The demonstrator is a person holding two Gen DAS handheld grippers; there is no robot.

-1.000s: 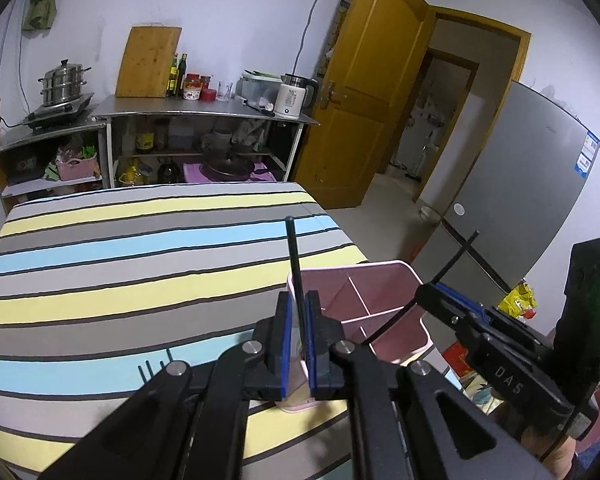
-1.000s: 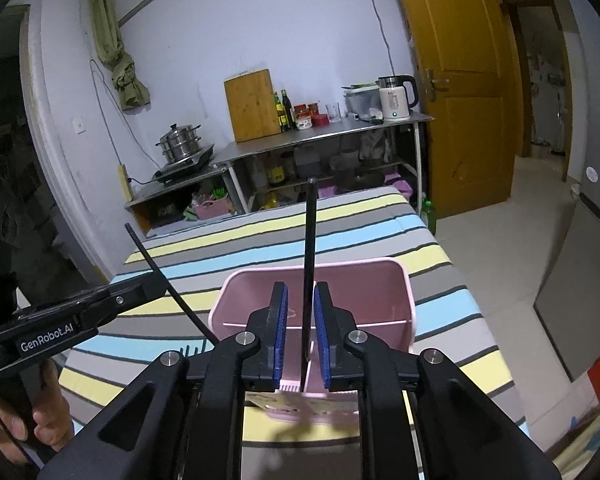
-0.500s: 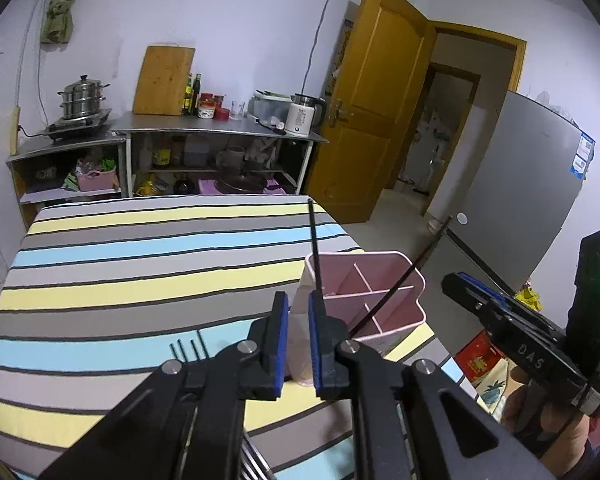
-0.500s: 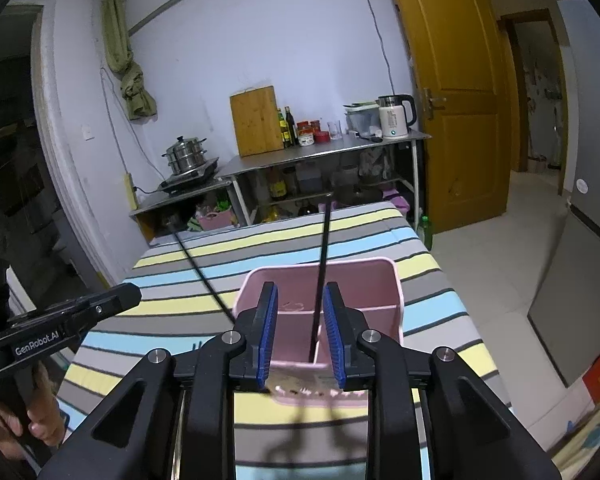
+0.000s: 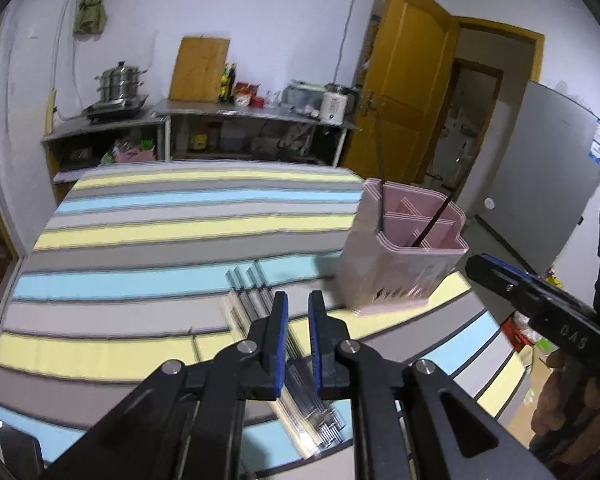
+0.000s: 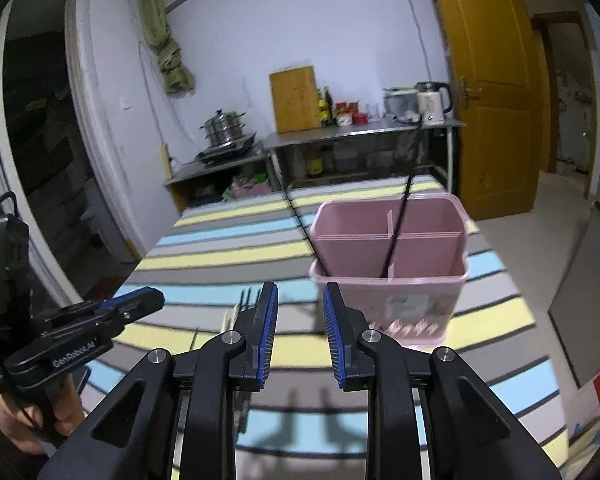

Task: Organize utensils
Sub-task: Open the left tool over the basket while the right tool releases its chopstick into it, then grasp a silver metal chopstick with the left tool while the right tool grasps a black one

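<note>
A pink plastic utensil caddy with inner dividers stands upright on the tabletop, which is covered by a cloth striped in grey, pale blue and pale yellow. Two thin black chopsticks rest inside it: one black chopstick leans up and away from the front compartment beside the central divider, and a second black chopstick slants out over the caddy's left rim. In the left wrist view the caddy stands to the right of the left tongs, near the tabletop's right edge. A cluster of metal forks lies flat on the cloth just beside the caddy's left side, tines pointing away from the cameras; the handles run beneath the left tongs. The left tongs hover above these forks with a narrow gap between their blue-lined pads, gripping nothing; their jaws have just opened slightly. The right tongs stand released with a wide gap and nothing between them, their jaws having just opened, short of the caddy's near wall. Each handle is held in a hand. Behind the tabletop, a steel shelf carries a wooden cutting board, bottles and a white kettle; a yellow wooden door is at the right.
</note>
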